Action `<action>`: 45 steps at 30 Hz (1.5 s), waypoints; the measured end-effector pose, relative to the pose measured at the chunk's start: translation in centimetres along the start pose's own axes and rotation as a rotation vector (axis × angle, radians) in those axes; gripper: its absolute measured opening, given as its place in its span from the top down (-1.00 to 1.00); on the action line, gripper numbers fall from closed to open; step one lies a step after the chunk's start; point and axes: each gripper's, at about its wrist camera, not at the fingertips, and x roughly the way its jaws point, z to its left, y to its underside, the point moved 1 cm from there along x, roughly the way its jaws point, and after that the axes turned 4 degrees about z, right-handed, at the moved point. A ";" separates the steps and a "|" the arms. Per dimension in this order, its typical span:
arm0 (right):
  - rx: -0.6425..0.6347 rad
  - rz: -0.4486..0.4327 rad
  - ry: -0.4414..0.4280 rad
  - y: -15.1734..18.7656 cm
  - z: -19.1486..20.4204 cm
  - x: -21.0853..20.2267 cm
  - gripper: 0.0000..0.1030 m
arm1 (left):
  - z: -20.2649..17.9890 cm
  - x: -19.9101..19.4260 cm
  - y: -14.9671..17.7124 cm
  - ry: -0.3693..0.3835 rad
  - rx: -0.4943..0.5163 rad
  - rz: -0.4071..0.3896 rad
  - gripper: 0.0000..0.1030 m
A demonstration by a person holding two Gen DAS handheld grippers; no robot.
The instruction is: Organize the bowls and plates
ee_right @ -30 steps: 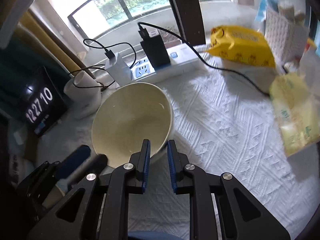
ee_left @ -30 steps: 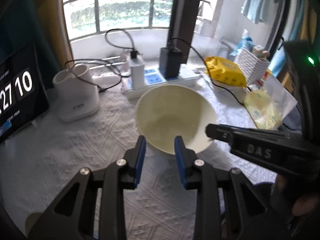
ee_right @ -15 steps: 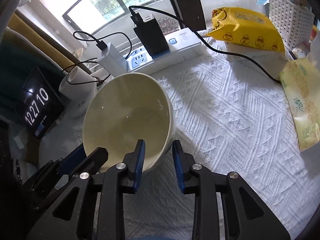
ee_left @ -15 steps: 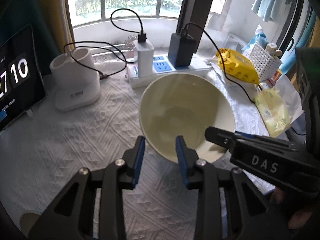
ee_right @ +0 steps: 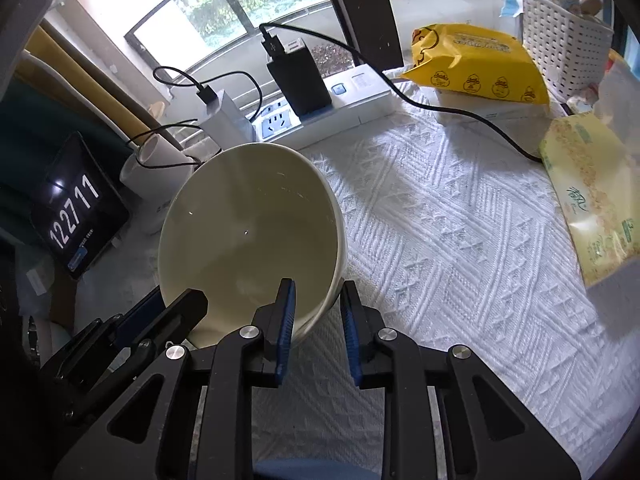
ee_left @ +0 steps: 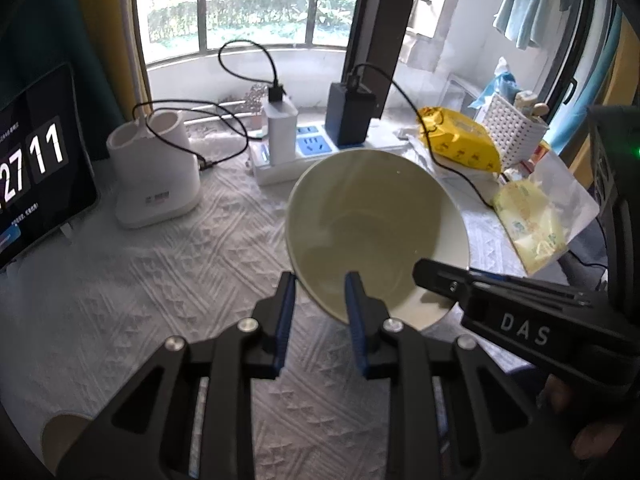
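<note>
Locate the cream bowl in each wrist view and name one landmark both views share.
Left wrist view: the bowl sits centre-right, tilted, its near rim between the left tongs.
Right wrist view: the bowl sits centre-left, its near rim between the right tongs.
Shared landmark: the yellow wipes pack, right of the bowl in both.

Left gripper (ee_left: 320,296): matte black frame with triangular cutouts, silver screws, blue finger pads (ee_left: 286,312). Right gripper (ee_right: 316,304): same build, white "DAS" lettering on its side, green LED on the body, bare fingertips behind.
</note>
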 end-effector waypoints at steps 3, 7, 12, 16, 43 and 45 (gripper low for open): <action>-0.006 -0.026 -0.001 0.2 0.2 -1.0 0.53 | -0.3 -1.0 0.0 -0.001 0.006 -0.024 0.50; -0.011 -0.052 -0.007 0.6 0.3 -2.3 0.53 | -0.6 -2.2 0.0 -0.002 0.012 -0.054 0.50; -0.017 -0.081 -0.013 0.9 0.8 -4.0 0.53 | -1.0 -3.8 0.3 -0.004 0.021 -0.087 0.50; -0.025 -0.105 -0.013 1.3 1.2 -5.2 0.53 | -1.1 -4.9 0.4 0.000 0.023 -0.105 0.50; -0.023 -0.187 -0.028 7.1 1.5 -11.7 0.52 | -3.3 -11.7 5.1 0.036 0.050 -0.186 0.50; -0.022 -0.188 -0.030 7.6 1.4 -12.0 0.52 | -3.4 -11.9 5.5 0.038 0.052 -0.186 0.50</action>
